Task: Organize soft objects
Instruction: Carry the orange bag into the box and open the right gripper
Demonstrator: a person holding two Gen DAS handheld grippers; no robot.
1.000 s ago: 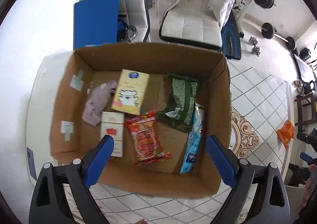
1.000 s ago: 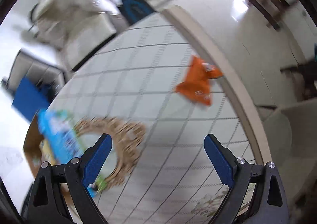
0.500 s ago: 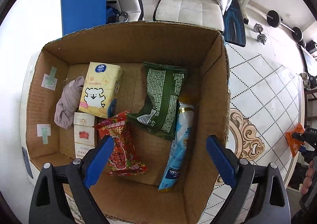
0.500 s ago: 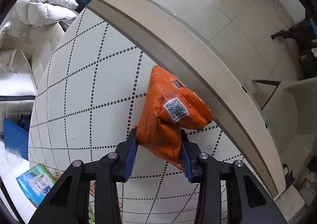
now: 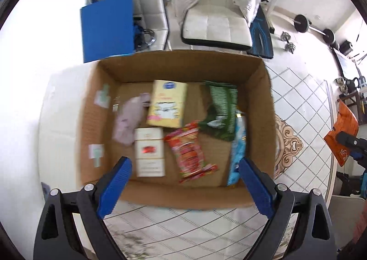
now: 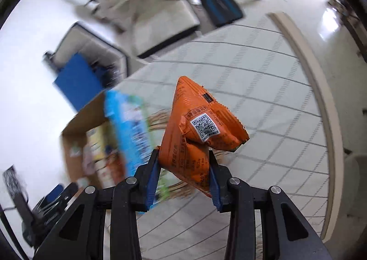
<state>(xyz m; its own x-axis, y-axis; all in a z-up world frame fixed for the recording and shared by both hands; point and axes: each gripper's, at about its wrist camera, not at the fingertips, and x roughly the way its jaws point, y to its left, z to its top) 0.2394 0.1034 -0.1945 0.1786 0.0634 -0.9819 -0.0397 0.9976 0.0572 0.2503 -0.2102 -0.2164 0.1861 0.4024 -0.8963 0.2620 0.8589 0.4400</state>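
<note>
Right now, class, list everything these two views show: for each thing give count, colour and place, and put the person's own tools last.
cardboard box: 1, brown, open on the patterned table
tissue pack: 1, yellow, in the box, rear middle
cloth: 1, pinkish grey, in the box, left of the tissue pack
cartons: white with red, count unclear, in the box, front left
red snack bag: 1, in the box, centre front
green snack bag: 1, in the box, right rear
blue packet: 1, against the box's right wall
orange snack bag: 1, lifted off the table
chairs: 2, white, behind the box
blue board: 1, by the left chair
left gripper: open, above the box's near edge
right gripper: shut on the orange snack bag
</note>
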